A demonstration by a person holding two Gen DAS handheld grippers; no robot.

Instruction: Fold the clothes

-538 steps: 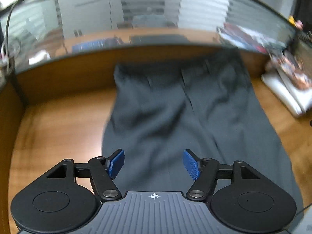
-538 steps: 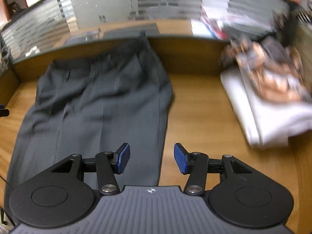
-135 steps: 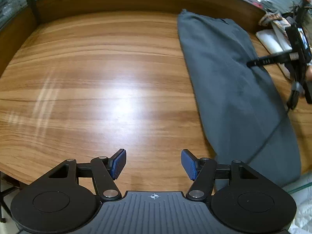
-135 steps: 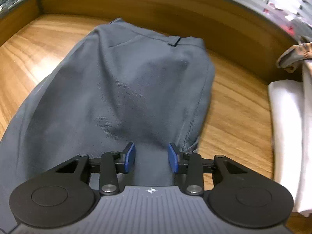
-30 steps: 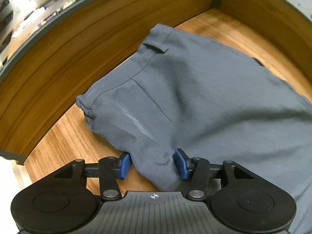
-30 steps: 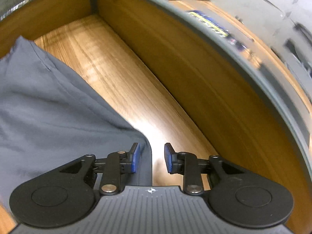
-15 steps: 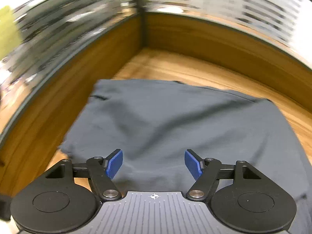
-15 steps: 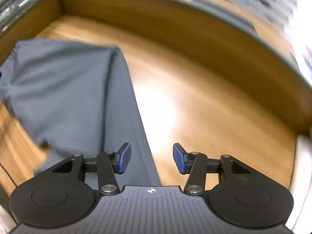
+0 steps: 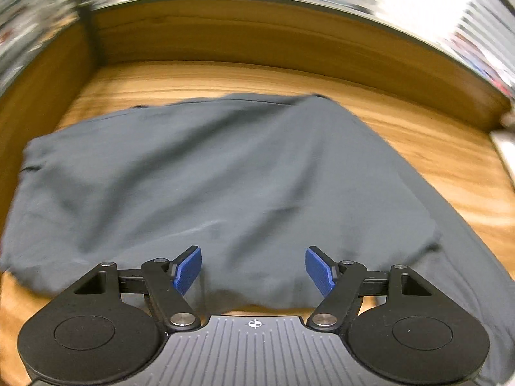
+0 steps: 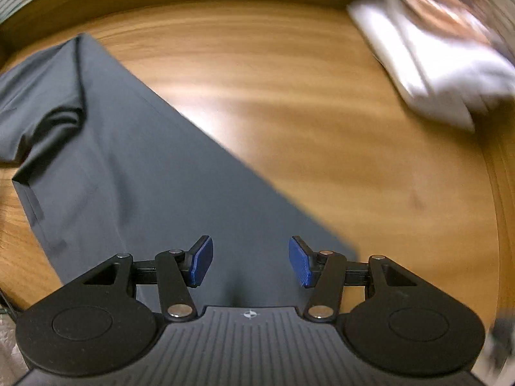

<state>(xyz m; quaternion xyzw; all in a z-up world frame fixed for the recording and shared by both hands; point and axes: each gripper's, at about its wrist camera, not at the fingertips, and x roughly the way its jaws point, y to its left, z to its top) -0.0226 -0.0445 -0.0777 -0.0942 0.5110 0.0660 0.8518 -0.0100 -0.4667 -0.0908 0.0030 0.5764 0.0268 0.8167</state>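
Observation:
The dark grey trousers (image 9: 225, 173) lie folded on the wooden table (image 9: 434, 160), the upper part doubled over the legs. My left gripper (image 9: 253, 270) is open and empty, hovering just above the near edge of the folded part. In the right wrist view the trousers (image 10: 145, 173) run diagonally from the far left to below my right gripper (image 10: 250, 265), which is open and empty above the leg end. Both views are motion-blurred.
A stack of folded white and patterned clothes (image 10: 434, 64) lies at the far right of the table. A raised wooden wall (image 9: 257, 41) borders the table at the back and left. Bare wood (image 10: 322, 112) lies between the trousers and the stack.
Both grippers let go of the trousers a second ago and opened. Both have since swung: the left faces the folded part squarely, the right now looks toward the white stack.

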